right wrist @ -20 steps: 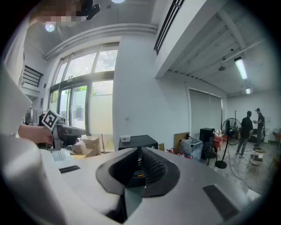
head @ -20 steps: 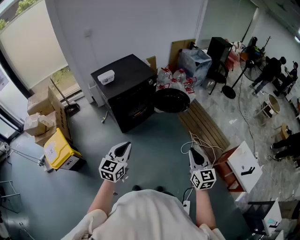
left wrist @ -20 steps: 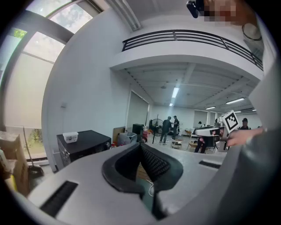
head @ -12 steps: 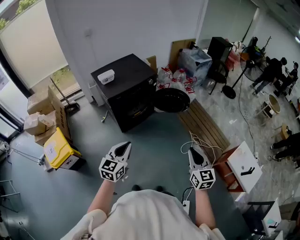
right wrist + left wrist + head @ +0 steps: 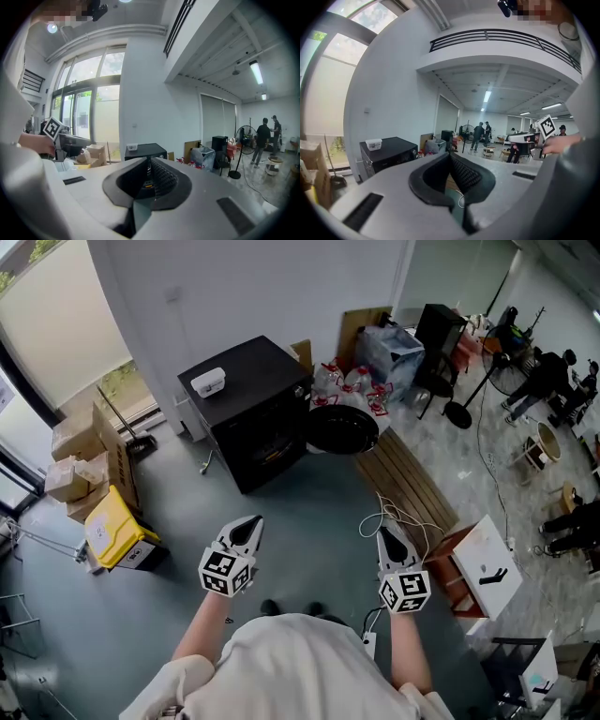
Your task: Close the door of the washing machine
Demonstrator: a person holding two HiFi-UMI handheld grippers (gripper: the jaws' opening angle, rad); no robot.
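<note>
Before washing machine (image 5: 251, 381), door (image 5: 342, 428) open, left hand-held gripper (image 5: 250, 522) and right hand-held gripper (image 5: 385, 533) closed, empty

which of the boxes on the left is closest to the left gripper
The yellow box; the brown cardboard boxes sit farther back from the left gripper.

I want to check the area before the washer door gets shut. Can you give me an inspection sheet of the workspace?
Surface: grey floor; the washer stands on it by the wall.
Job's things: black washer; its round door hangs open.
Clutter: white box on the washer; cartons; yellow bin; bags.
Grippers: left gripper and right gripper both shut, empty, short of the washer.
Cables: white cable loose on the floor beside the slats.
Surroundings: window at left; people far right.
</note>
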